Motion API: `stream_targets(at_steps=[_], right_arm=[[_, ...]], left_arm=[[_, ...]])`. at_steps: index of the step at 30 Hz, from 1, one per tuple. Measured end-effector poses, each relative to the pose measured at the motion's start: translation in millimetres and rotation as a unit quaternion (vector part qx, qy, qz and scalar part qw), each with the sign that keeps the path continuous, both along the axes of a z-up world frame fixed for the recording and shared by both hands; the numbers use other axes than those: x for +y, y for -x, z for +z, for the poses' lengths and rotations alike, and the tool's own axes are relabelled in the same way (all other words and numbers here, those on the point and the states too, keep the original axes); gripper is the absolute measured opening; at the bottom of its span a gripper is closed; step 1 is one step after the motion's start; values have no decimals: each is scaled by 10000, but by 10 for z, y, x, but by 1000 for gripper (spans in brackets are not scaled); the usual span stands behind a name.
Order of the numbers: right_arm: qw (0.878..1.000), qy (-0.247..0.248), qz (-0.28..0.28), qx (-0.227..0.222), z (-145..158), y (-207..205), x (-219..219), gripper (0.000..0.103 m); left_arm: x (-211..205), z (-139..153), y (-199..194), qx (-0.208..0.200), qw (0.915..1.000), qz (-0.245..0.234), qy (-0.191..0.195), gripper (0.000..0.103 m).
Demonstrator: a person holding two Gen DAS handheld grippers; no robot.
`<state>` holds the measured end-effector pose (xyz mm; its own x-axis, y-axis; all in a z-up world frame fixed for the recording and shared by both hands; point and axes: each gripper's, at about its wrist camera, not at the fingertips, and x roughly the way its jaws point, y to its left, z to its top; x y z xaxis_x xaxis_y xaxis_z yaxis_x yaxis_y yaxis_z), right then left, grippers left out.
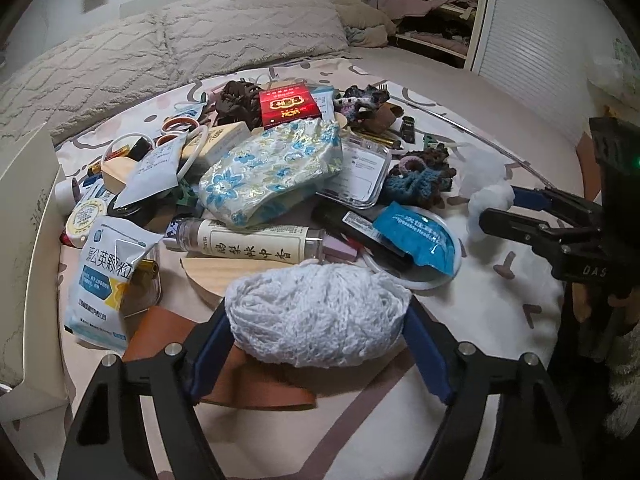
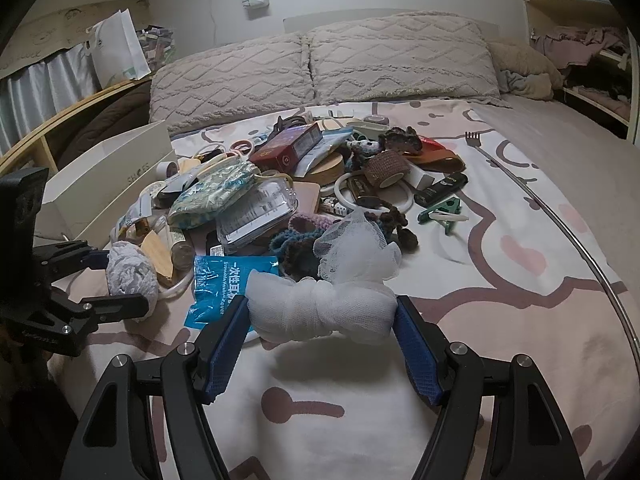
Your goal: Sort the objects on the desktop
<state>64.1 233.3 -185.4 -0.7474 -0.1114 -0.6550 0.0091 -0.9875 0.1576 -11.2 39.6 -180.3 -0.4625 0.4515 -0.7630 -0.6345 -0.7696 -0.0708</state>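
Your left claw [image 1: 320, 316] pinches the white knitted bundle [image 1: 316, 316] at the near edge of the pile on the bed [image 2: 520, 280]. Your right claw [image 2: 322, 316] pinches the white mesh puff [image 2: 320, 312], just right of the blue packet [image 2: 216, 288].

The red box [image 1: 289, 105] with gold lettering is the landmark. Just below it lies a pouch [image 1: 272, 172] of cream brocade with blue and gold flowers. Further below, a white knitted yarn ball [image 1: 316, 312] sits between dark blue pads on a black hand-held gripper. Right of the pouch are a bright blue packet [image 1: 420, 240] printed in white and a teal-and-brown crocheted scrunchie [image 1: 420, 178]. The bed sheet [image 2: 500, 300] is cream with mauve lines and pink blotches. The pillows [image 2: 320, 68] are beige with a tufted zigzag pattern.
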Motion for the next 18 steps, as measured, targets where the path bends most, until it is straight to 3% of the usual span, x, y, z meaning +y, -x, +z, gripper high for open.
stream_targets(at_steps=[18], right_arm=[[9997, 121, -49, 183, 77, -55, 48, 73]], left_arm=[[9, 169, -126, 174, 9990, 251, -320, 80]])
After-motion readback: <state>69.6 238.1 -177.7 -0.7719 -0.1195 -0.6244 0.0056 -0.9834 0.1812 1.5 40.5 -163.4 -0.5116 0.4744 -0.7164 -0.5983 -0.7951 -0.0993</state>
